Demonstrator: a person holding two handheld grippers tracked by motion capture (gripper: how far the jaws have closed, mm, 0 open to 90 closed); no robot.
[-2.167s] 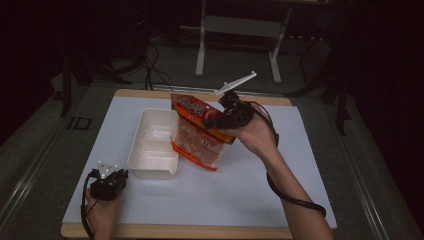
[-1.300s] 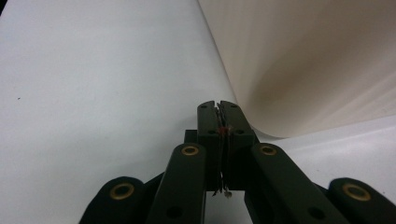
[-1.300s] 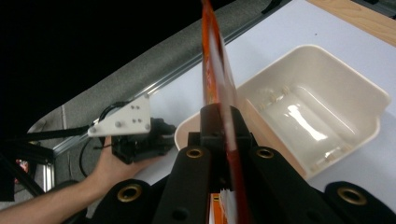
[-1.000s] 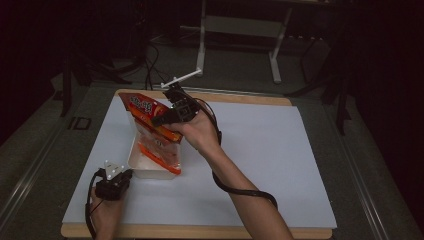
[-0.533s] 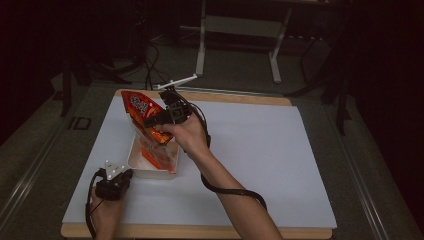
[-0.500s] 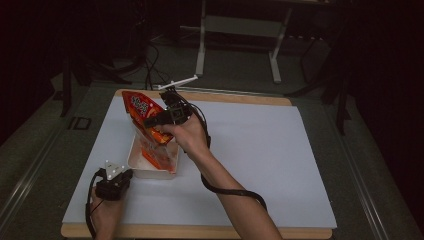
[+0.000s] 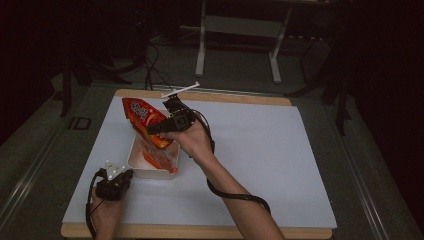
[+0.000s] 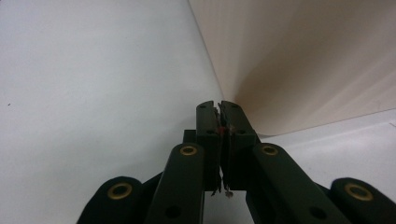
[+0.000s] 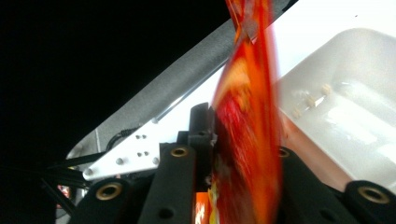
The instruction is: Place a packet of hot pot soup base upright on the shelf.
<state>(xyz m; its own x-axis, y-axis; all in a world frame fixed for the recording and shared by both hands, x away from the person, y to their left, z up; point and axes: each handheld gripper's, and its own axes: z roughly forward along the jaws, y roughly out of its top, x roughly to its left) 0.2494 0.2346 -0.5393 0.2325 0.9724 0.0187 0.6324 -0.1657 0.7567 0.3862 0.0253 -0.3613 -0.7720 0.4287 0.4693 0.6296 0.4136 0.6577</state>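
High view: the right gripper [image 7: 159, 128] holds a red snack bag [image 7: 147, 127] tilted over a white tray [image 7: 136, 169]. The bag's long axis runs from about eleven o'clock, high, down to five o'clock, and its lower end hangs inside the tray. The jaws clamp the bag near its middle from the three o'clock side. The left gripper [image 7: 118, 176] rests on the white table [image 7: 280, 150] at the tray's seven o'clock corner, just beside the wall; contact cannot be confirmed from here.

Left gripper view: its jaws stand shut against each other with nothing between them but a thin scrap. The tray wall [image 8: 303, 65] rises at one o'clock, just past the tips.

Right gripper view: the jaws are closed on the bag [image 9: 247, 140], which stands on edge between them and runs on towards twelve o'clock, blurred. The tray [image 9: 355, 93] lies at two o'clock, with a few pale crumbs [image 9: 308, 100] on its floor.

Judgement: the step in hand looks like emptying the bag into the tray. The next move turns on the bag's low end staying at five o'clock, inside the rim. The right hand carries the load, and the left, nearer the tray, is placed to steady it.
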